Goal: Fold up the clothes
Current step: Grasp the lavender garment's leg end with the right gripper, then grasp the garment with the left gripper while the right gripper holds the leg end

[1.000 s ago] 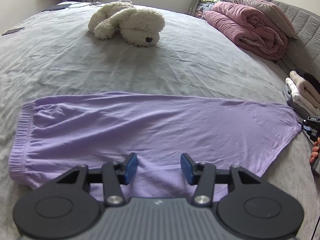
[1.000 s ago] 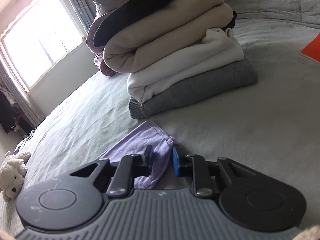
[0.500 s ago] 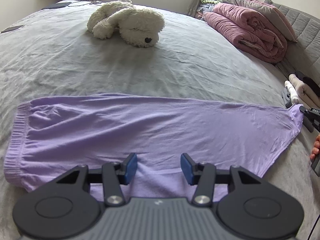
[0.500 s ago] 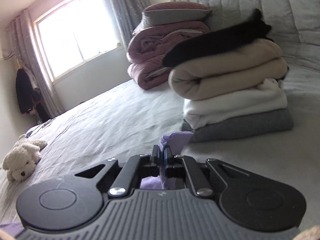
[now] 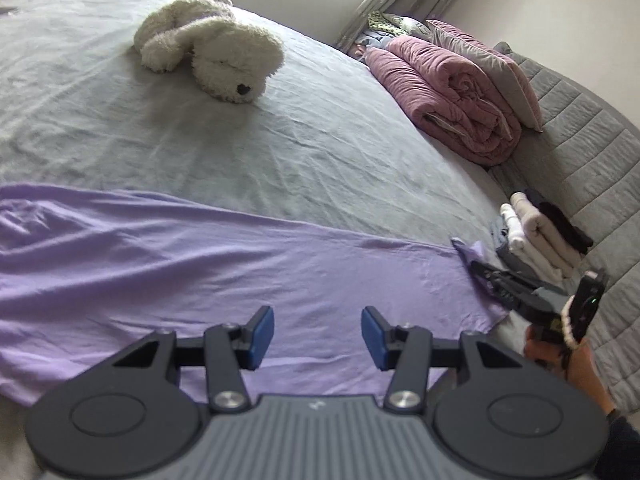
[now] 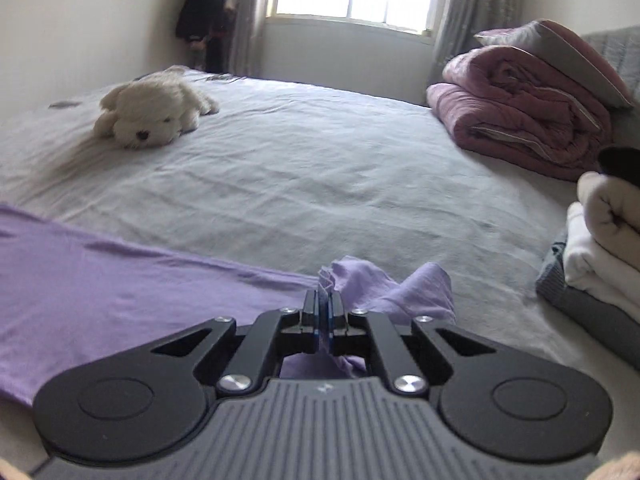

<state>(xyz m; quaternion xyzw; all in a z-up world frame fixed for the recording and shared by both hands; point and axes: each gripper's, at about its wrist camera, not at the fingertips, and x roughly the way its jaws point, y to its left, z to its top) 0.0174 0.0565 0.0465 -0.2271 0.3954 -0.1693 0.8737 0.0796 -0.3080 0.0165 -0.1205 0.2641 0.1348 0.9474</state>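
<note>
R gripper [image 6: 325,314] had clamped shut on the purple garment [image 5: 200,264] corner & swung leftward, L gripper [image 5: 317,336] open over it, so I judged: carry corner low, edges aligned.

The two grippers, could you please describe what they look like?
Both match: the left gripper and right gripper have a ribbed grey body, two round black discs, black linkage arms with silver screws, and blue pads on the jaws. A dark sleeve shows behind the right one.
</note>
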